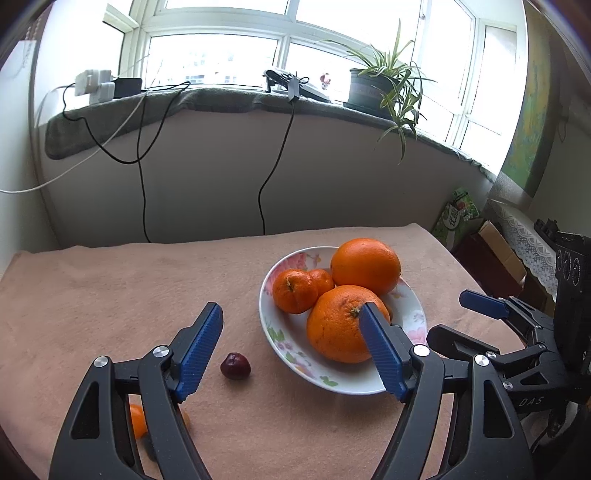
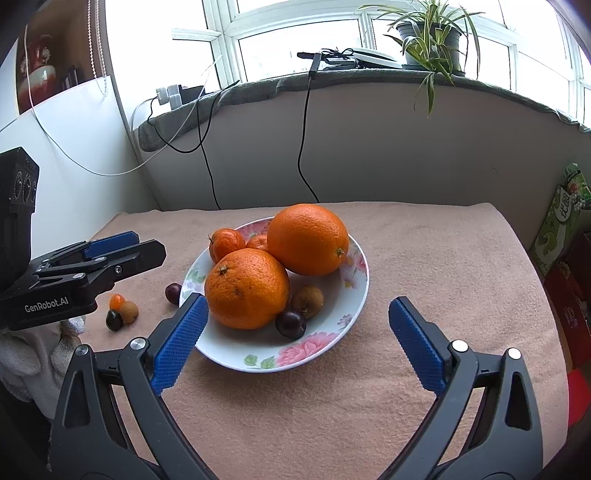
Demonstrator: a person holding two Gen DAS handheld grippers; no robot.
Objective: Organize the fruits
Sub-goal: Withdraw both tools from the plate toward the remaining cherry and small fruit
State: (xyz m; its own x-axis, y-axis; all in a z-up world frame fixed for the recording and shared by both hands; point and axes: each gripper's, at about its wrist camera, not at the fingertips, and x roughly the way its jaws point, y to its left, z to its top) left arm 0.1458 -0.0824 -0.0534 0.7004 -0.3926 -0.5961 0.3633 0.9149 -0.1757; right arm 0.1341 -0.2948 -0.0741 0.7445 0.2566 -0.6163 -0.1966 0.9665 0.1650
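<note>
A white floral plate (image 2: 354, 284) on the pink cloth holds two big oranges (image 2: 246, 288) (image 2: 308, 239), two tangerines (image 2: 226, 243), a brown longan (image 2: 307, 301) and a dark plum (image 2: 291, 324). In the left wrist view the plate (image 1: 271, 314) lies ahead to the right. A dark plum (image 1: 235, 365) lies on the cloth left of the plate. A kumquat (image 2: 116, 301), a longan (image 2: 129, 311) and a dark fruit (image 2: 113, 320) lie farther left. My left gripper (image 1: 291, 347) is open and empty above the plum. My right gripper (image 2: 295, 328) is open and empty at the plate's near rim.
A wall with hanging cables (image 1: 142, 192) stands behind the table. A potted plant (image 2: 430, 35) sits on the windowsill. Boxes and a green bag (image 2: 561, 218) stand off the table's right edge. White cloth (image 2: 33, 354) lies at the left.
</note>
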